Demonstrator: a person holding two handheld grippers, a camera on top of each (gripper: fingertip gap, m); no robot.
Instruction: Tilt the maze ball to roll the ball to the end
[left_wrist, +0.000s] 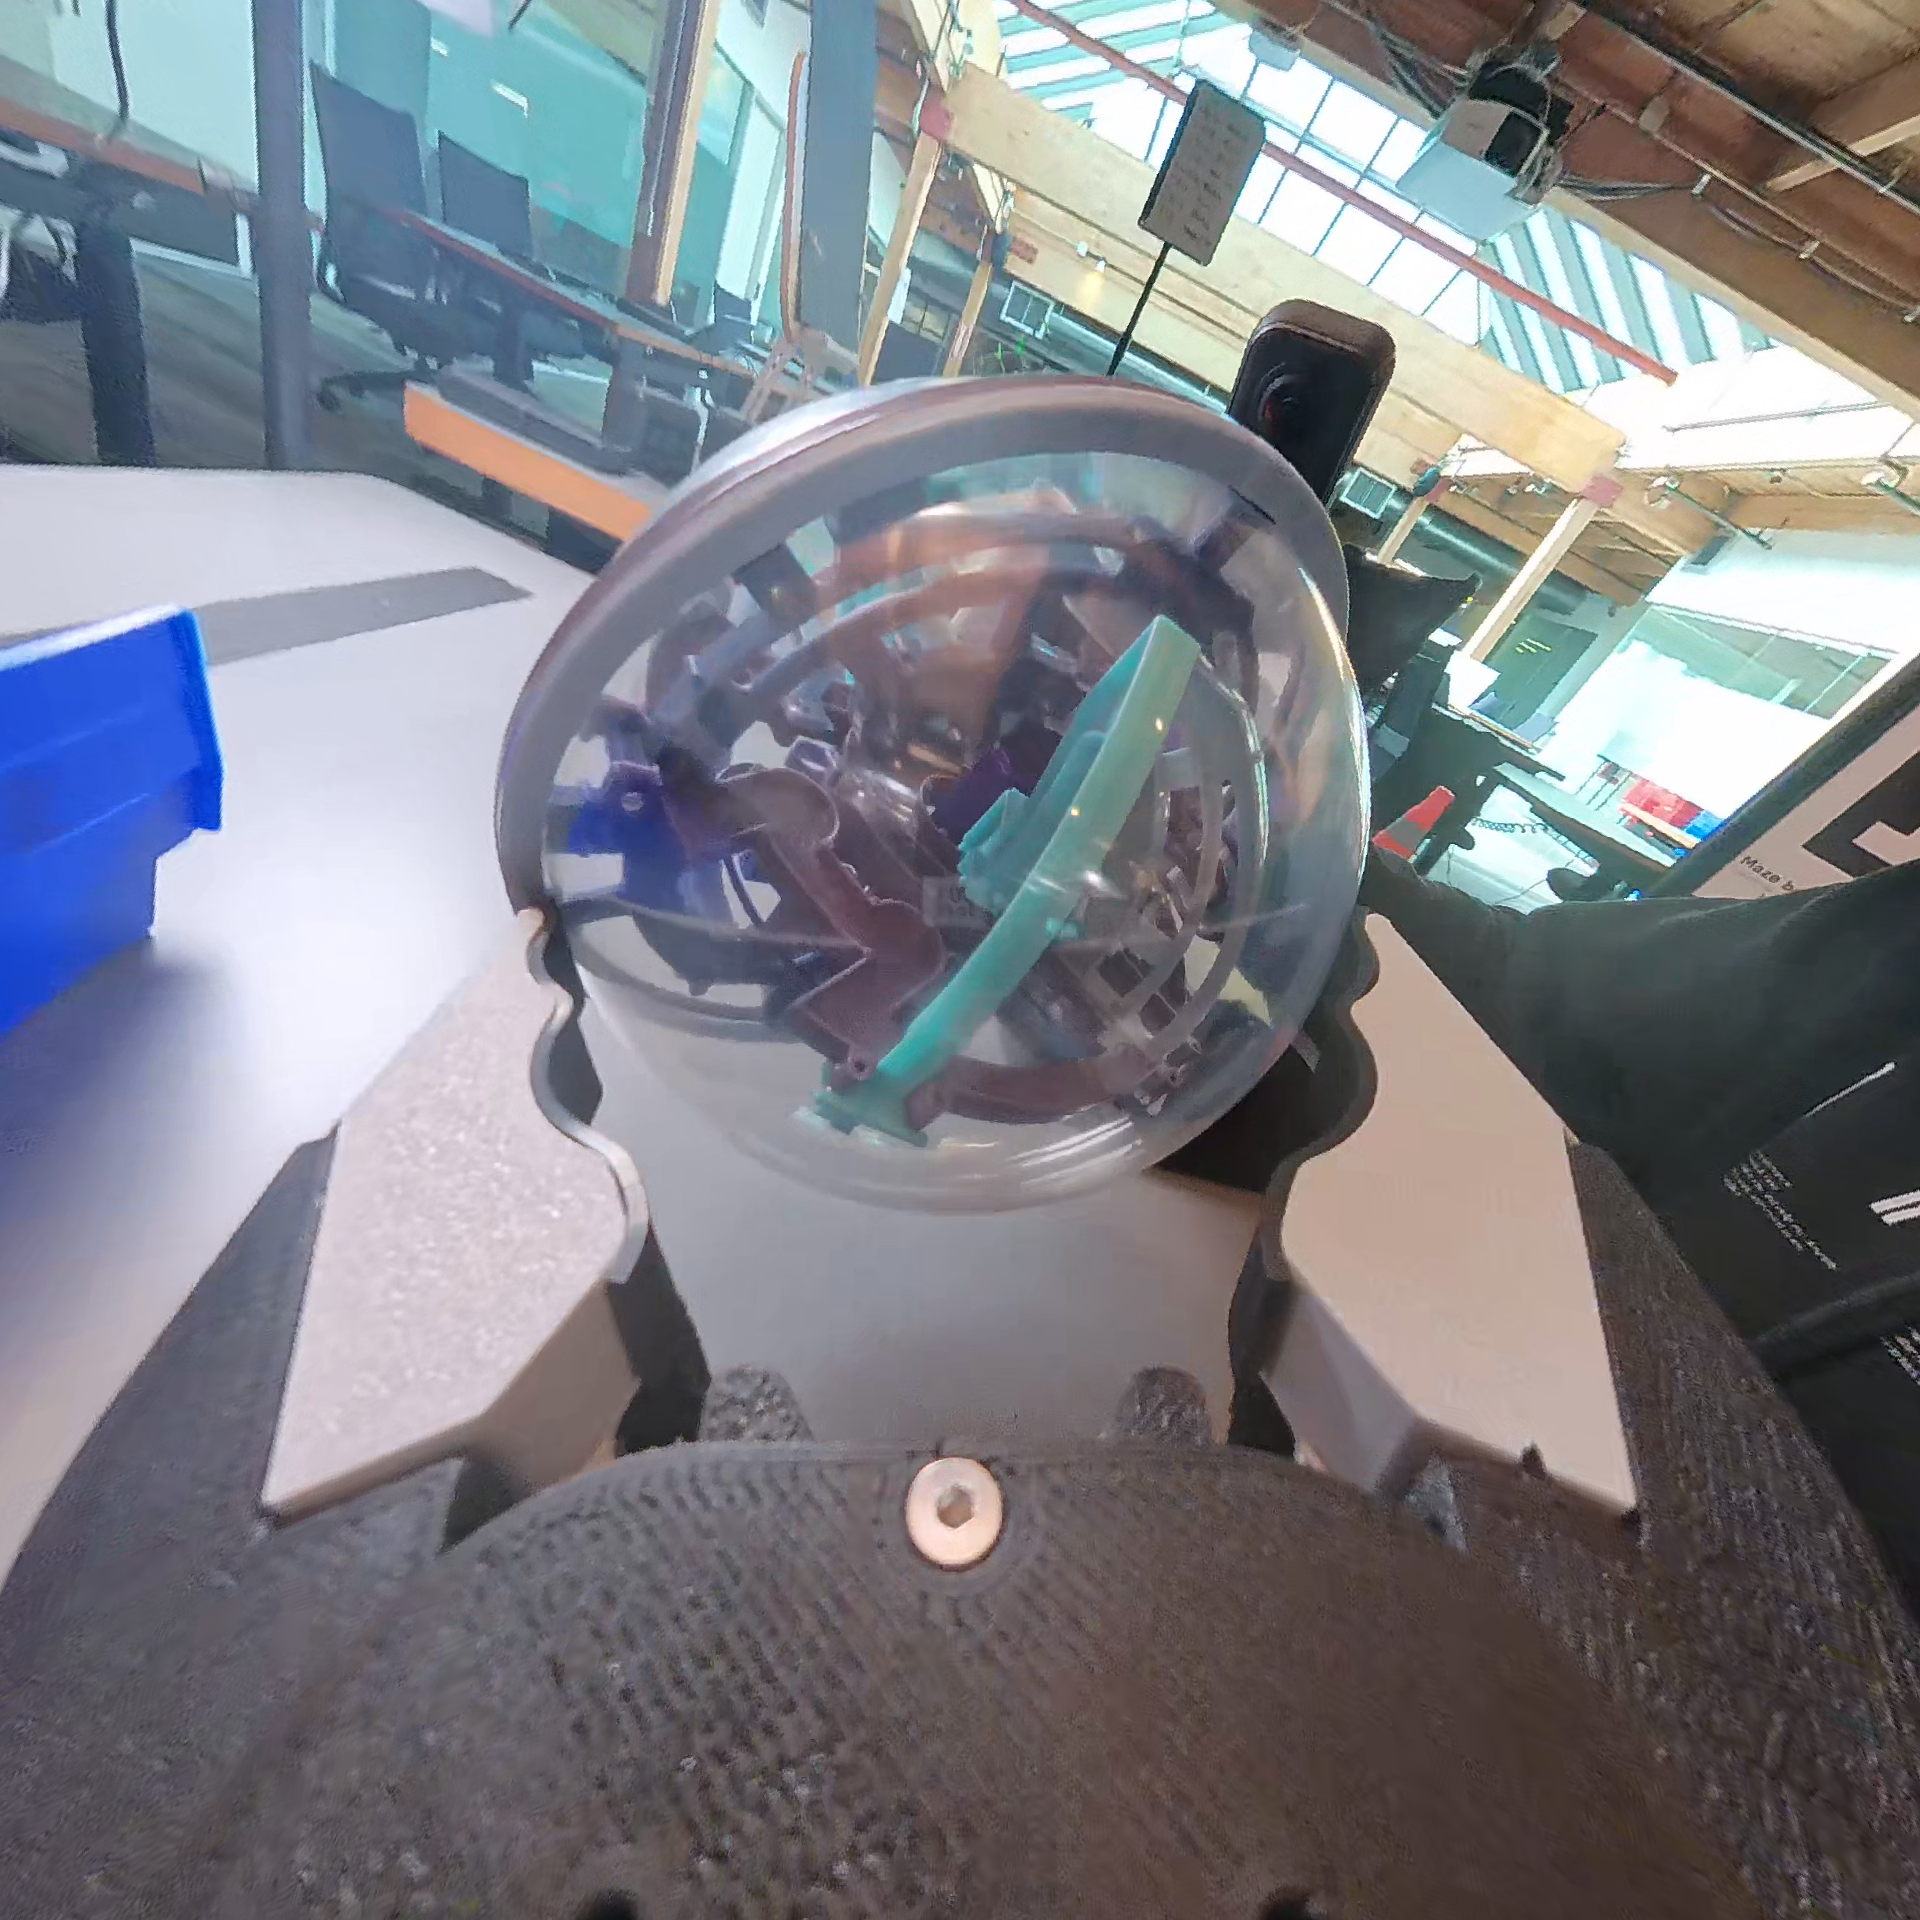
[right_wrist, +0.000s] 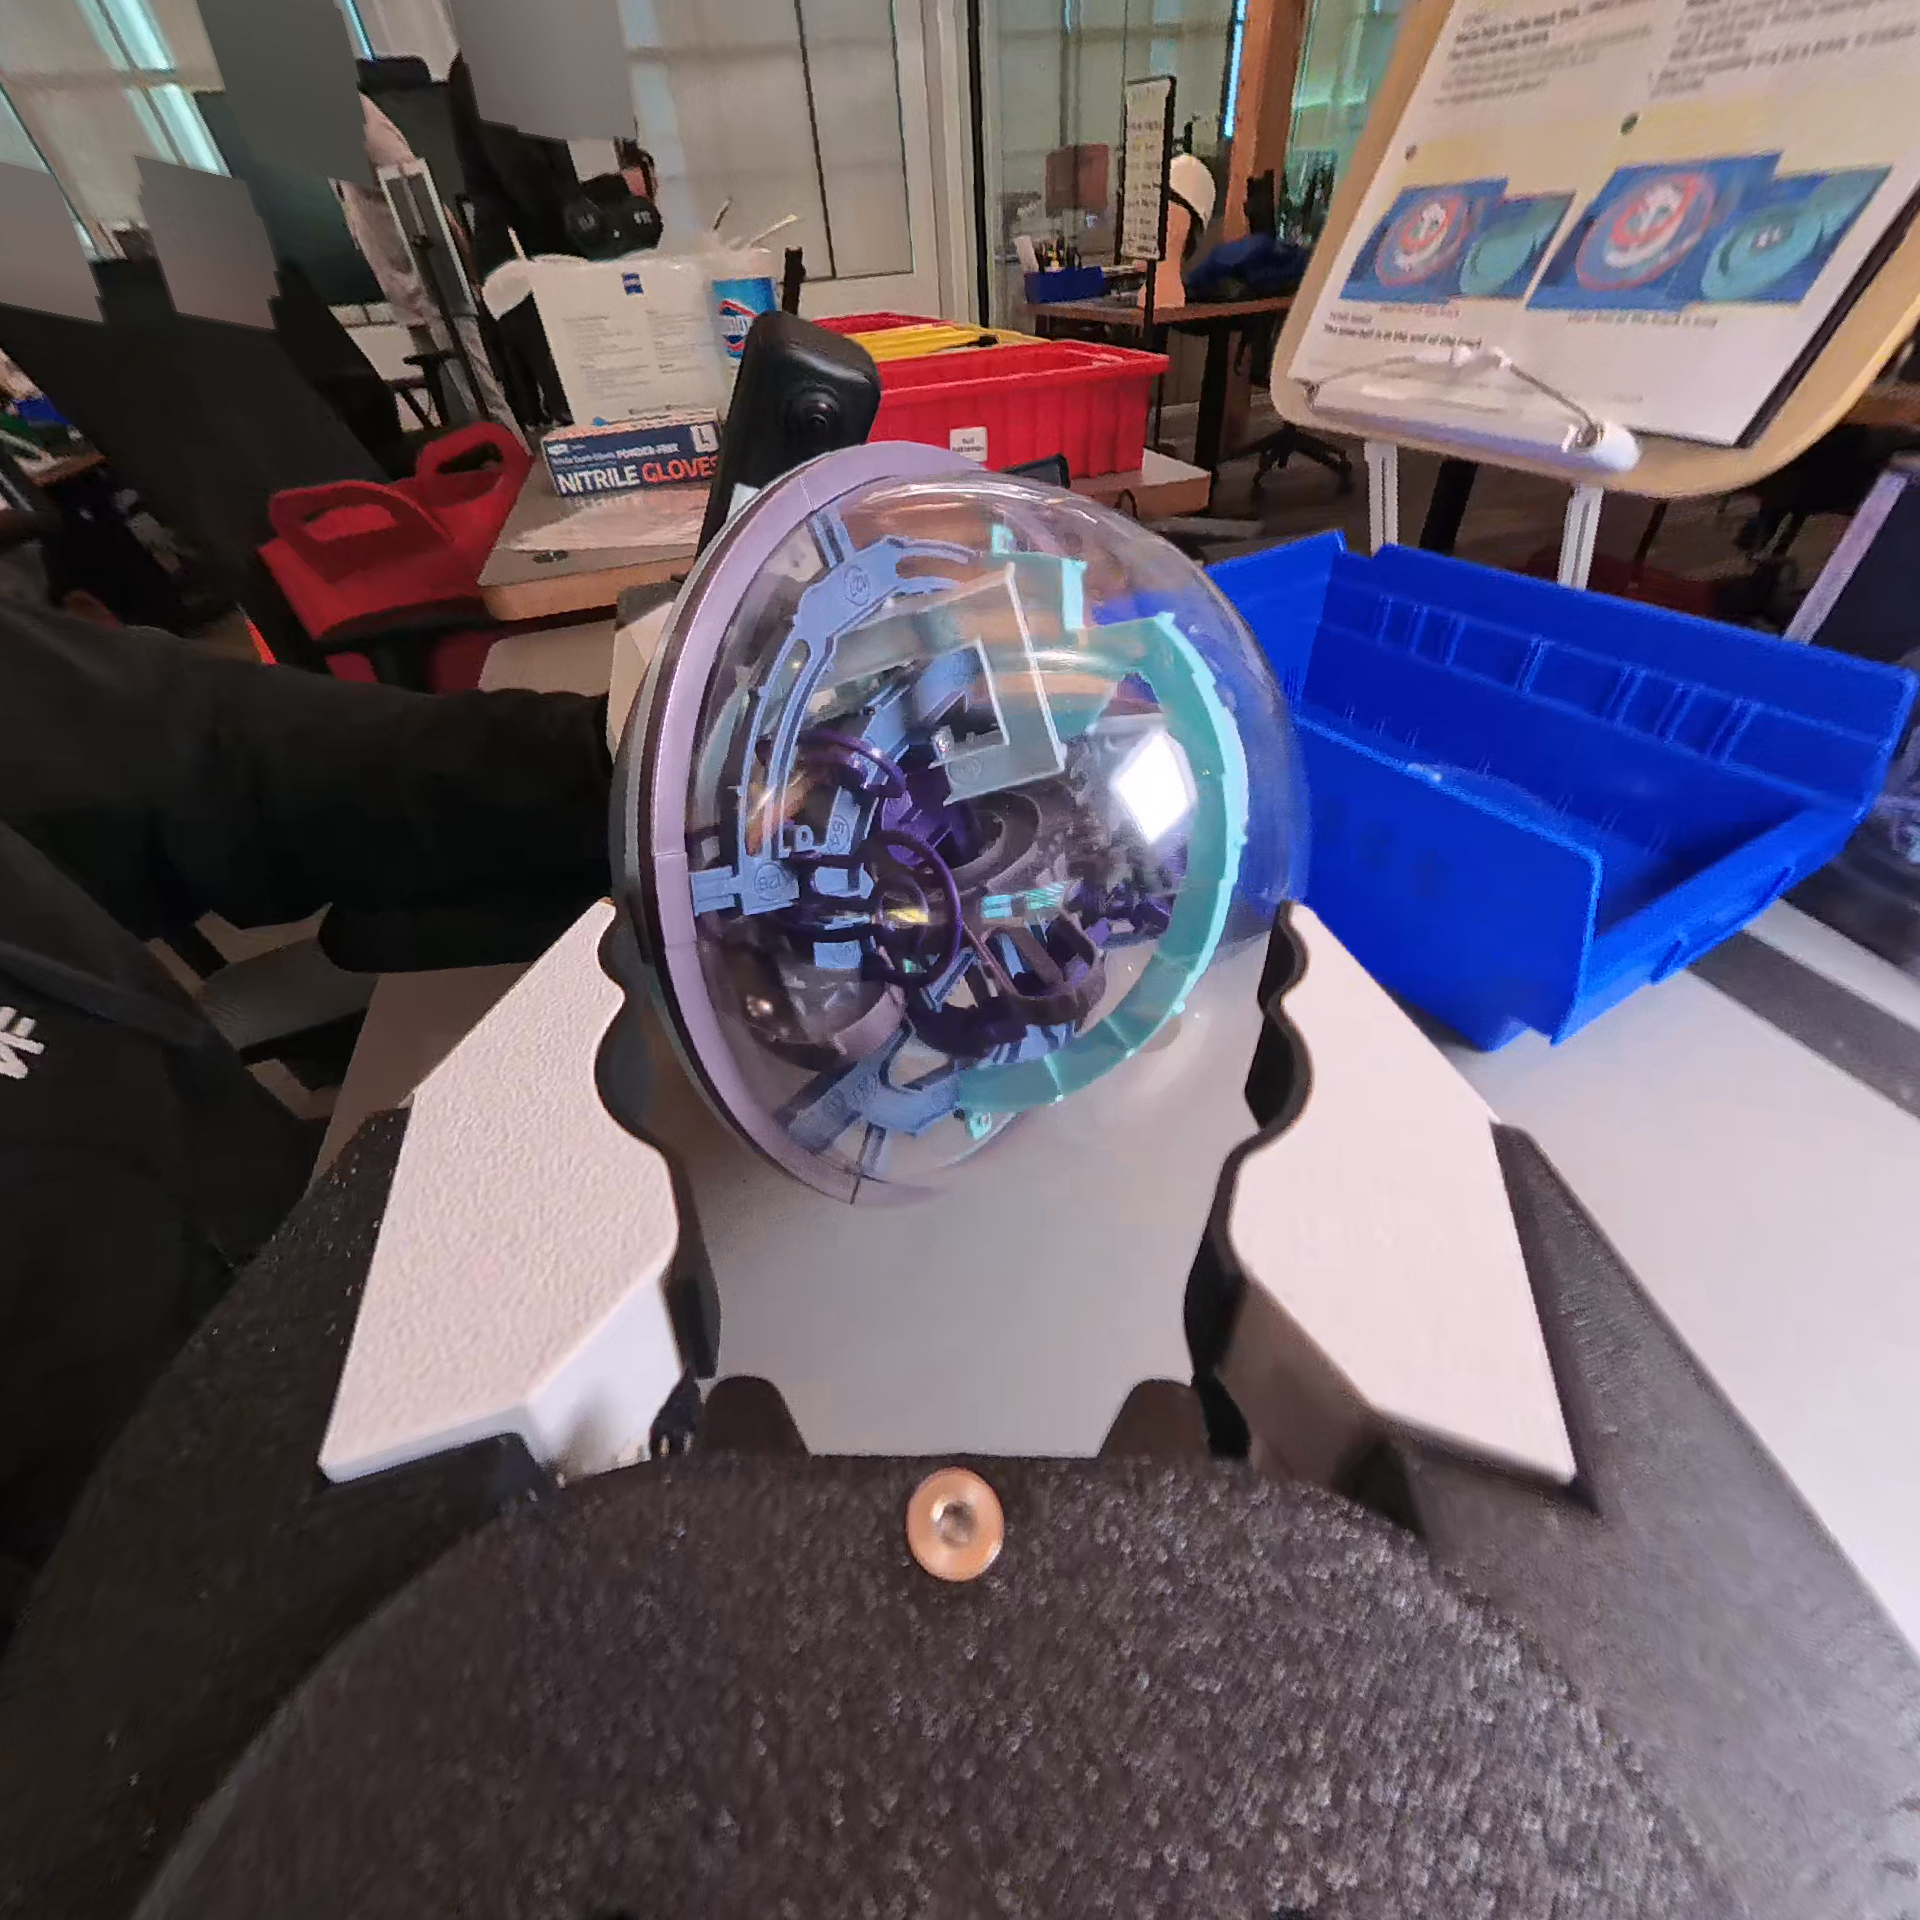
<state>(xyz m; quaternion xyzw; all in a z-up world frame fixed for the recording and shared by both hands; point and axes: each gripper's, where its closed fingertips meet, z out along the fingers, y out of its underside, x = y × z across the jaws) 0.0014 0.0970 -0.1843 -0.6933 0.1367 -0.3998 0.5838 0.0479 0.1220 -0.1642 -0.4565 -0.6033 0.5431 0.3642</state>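
The maze ball (left_wrist: 935, 790) is a clear sphere with a grey rim and teal, purple and brown tracks inside. It is lifted above the grey table (left_wrist: 312, 935). My left gripper (left_wrist: 945, 935) is shut on it: the fingertips (left_wrist: 545, 935) press the rim and the far side of the dome. In the right wrist view the ball (right_wrist: 935, 831) sits tilted between the fingers of my right gripper (right_wrist: 951, 935), whose fingertips (right_wrist: 623, 945) press its rim and dome. The two grippers face each other across the ball. I cannot pick out the small ball inside.
A blue bin (left_wrist: 94, 790) stands on the table to the left; it also shows in the right wrist view (right_wrist: 1558, 790). A black sleeve (right_wrist: 260, 790) reaches in beside the ball. An instruction board (right_wrist: 1610, 208) on a stand and red bins (right_wrist: 1018, 395) stand behind.
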